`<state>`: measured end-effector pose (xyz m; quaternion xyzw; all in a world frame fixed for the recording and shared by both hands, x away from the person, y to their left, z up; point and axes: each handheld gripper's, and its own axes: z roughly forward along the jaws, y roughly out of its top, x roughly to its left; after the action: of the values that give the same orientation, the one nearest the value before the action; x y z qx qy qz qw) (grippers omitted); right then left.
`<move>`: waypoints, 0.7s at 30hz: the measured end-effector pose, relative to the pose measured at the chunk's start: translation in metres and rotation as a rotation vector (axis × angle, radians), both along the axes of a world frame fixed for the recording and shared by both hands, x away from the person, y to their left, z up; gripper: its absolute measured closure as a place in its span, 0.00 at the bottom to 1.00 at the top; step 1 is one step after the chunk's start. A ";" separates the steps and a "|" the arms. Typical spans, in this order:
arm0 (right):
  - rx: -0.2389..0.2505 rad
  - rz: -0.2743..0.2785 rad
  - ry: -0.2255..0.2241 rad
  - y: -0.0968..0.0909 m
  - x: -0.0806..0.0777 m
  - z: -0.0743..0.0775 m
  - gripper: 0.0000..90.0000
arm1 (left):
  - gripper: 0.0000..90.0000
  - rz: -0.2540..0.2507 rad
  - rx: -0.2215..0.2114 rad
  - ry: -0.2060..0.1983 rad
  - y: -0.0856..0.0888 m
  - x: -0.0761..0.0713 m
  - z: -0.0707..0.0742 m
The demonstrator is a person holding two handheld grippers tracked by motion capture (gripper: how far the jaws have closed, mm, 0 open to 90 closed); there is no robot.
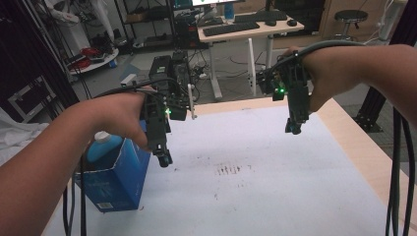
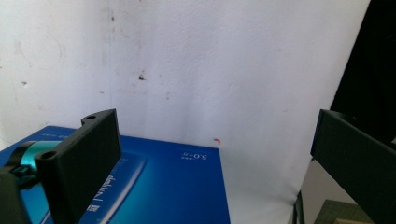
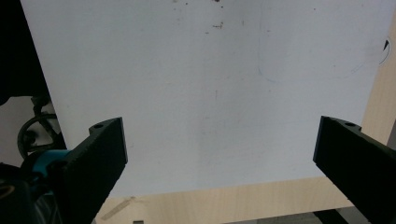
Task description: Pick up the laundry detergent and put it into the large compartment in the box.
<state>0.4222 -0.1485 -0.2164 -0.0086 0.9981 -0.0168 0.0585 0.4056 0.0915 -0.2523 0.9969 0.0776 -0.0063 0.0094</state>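
Blue carton (image 1: 118,179) stands open at the left edge of the white-covered table (image 1: 275,182), a blue-capped bottle (image 1: 103,145) inside. Just beside and above it hangs the left gripper (image 1: 164,158), jaws spread wide; the right gripper (image 1: 293,129), equally wide, hovers well apart.

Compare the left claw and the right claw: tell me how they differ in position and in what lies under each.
The left claw hangs beside the open blue cardboard box at the table's left edge; the right claw hangs over the far right part of the white table sheet.

The left gripper view looks onto the box's blue face; the right gripper view looks onto bare white sheet and the wooden table edge.

Both are open and hold nothing.
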 end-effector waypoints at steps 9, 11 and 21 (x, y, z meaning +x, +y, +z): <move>0.004 -0.019 -0.001 -0.007 0.005 0.002 0.02 | 0.02 -0.014 -0.005 0.025 -0.004 0.004 -0.007; -0.001 -0.017 0.001 -0.007 0.006 0.003 0.02 | 0.02 -0.003 -0.006 0.025 -0.002 0.006 -0.006; 0.013 0.000 -0.001 -0.006 0.009 0.005 0.02 | 0.02 0.026 -0.005 0.021 0.007 0.009 -0.004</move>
<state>0.4309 -0.1543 -0.2117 -0.0080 0.9982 -0.0105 0.0593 0.4142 0.0986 -0.2560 0.9957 0.0905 -0.0169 0.0109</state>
